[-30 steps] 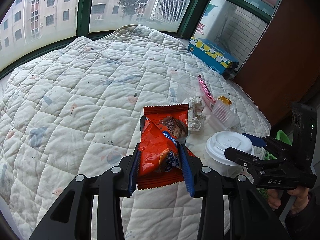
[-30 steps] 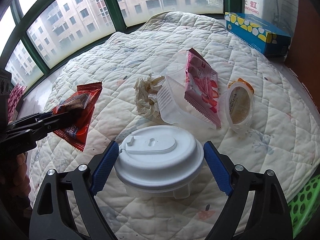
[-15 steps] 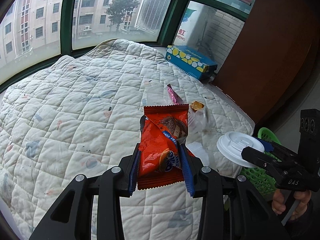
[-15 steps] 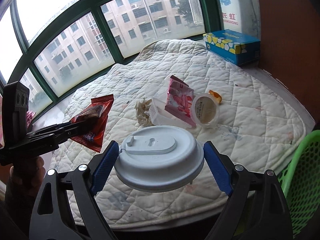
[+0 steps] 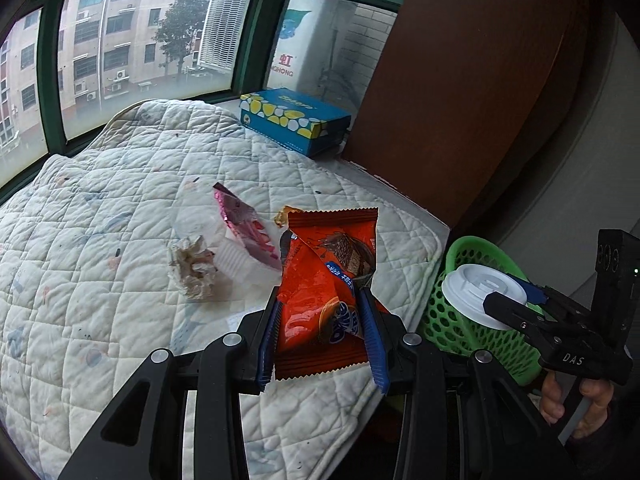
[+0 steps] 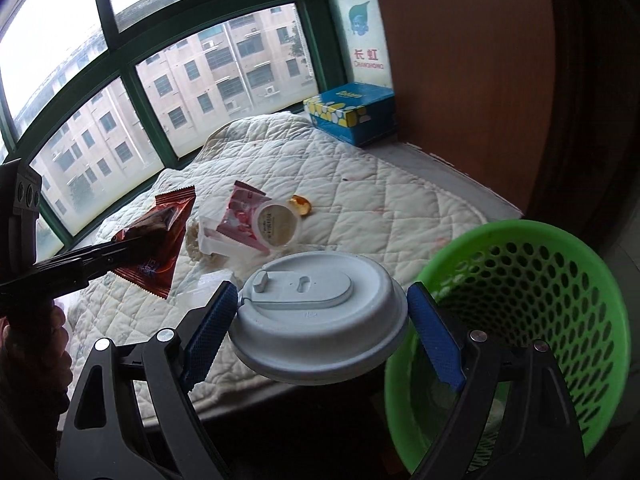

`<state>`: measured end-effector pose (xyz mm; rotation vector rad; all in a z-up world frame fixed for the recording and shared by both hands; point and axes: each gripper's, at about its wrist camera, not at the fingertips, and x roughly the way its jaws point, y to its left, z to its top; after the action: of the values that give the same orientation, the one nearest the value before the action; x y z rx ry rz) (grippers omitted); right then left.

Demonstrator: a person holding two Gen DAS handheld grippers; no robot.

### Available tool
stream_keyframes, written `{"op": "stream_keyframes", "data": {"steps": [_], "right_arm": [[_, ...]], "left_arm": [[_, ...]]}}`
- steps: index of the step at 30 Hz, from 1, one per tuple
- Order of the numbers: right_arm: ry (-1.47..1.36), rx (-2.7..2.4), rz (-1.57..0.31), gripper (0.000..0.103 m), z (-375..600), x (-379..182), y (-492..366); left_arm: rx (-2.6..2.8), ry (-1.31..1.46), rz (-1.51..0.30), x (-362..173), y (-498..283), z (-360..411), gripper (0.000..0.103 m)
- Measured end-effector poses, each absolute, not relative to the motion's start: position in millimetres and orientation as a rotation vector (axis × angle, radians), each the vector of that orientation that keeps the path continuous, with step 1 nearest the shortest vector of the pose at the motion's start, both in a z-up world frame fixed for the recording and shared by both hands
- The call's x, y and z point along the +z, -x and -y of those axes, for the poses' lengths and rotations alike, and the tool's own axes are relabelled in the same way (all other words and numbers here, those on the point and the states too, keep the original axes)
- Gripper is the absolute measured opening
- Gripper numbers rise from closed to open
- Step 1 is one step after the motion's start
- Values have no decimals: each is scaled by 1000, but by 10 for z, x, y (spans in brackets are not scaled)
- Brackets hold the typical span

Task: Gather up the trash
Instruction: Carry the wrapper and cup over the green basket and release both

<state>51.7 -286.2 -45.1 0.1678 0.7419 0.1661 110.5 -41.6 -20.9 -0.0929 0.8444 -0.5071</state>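
My left gripper point(image 5: 320, 334) is shut on an orange-red snack wrapper point(image 5: 324, 280), held up over the quilt's near edge; the same wrapper point(image 6: 160, 244) shows at left in the right wrist view. My right gripper point(image 6: 320, 328) is shut on a cup with a white lid point(image 6: 316, 316), lifted beside the green mesh basket point(image 6: 552, 280). In the left wrist view the lidded cup point(image 5: 480, 292) hangs in front of the basket point(image 5: 452, 320). On the quilt lie a crumpled tissue point(image 5: 194, 266), a pink wrapper point(image 5: 248, 228), a clear plastic tray point(image 6: 212, 242), a round pudding cup point(image 6: 278, 224) and a small gold wrapper point(image 6: 301, 205).
A white quilt point(image 5: 100, 240) covers the window ledge. A blue tissue box point(image 5: 294, 120) stands at the far corner beside a brown wooden panel point(image 5: 460, 80). Green-framed windows run behind. The basket stands on the floor, off the ledge's right end. A hand point(image 5: 576, 396) holds the right gripper's handle.
Both grippers have lifted and swung right with their loads, away from the trash pile toward the ledge's end. The green basket has come fully into view, with the cup now beside it.
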Motion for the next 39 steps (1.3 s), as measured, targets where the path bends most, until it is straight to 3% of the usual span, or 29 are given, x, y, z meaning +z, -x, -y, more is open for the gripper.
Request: {"op": "stream_keyframes", "data": {"steps": [19,39], "right_arm": [[-289,-136,-754,87,4191,-660,67],[-341,-229,-668,90,4574,-521,486]], "left_arm": [[-722,-44,-855,-60,-964,1747,37],[-848,-159,-944,-371,-837,2654,37]]}}
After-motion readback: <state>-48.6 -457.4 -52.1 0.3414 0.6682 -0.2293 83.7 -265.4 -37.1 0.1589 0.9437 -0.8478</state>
